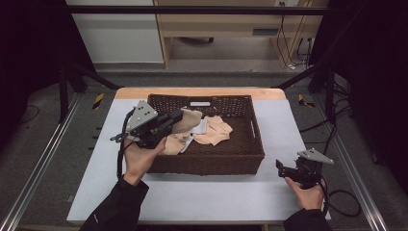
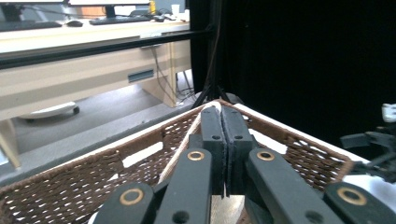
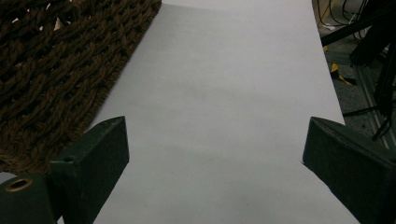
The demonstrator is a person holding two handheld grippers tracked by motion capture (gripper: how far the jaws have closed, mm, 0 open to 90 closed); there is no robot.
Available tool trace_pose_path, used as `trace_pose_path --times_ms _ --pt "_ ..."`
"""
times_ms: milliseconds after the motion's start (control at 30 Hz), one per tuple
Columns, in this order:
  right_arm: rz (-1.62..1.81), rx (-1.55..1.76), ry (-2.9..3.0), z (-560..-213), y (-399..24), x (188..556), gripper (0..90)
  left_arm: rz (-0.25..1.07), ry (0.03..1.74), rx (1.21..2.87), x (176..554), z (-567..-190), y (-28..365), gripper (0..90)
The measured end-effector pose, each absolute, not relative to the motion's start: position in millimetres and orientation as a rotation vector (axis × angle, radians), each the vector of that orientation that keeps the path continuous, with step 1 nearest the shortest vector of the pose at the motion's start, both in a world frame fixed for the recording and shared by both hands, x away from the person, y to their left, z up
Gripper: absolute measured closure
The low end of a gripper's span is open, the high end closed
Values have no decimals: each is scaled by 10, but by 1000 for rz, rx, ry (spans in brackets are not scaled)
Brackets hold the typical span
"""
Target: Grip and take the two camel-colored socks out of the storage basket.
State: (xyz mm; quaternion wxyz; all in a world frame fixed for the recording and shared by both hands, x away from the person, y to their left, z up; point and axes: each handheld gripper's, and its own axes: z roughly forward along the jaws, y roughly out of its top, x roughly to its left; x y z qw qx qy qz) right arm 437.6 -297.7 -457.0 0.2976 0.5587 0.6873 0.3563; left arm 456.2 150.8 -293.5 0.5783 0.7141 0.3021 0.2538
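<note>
While the left gripper (image 1: pixel 179 117) pinches beige cloth (image 1: pixel 190 120) above the wicker basket (image 1: pixel 207 161) at centre frame, the right gripper (image 1: pixel 280 166) rests open-jawed at lower right, beside the basket wall.

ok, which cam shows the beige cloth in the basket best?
High view: the beige cloth lies spread in the basket, one end at the left gripper. Left gripper view shows a sliver beside the shut fingers. Right gripper view shows basket weave.

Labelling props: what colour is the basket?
Dark brown woven basket, clearest in the high view.
</note>
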Motion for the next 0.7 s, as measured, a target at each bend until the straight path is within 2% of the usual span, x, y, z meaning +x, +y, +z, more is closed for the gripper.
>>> trace_pose_path --times_ms 400,700 --pt "941 1491 1837 -4576 -2969 4372 72 563 615 1657 4122 -2996 1576 886" --pt "943 1489 1837 -4576 -2972 4367 72 517 609 1665 3849 -3201 1670 886"
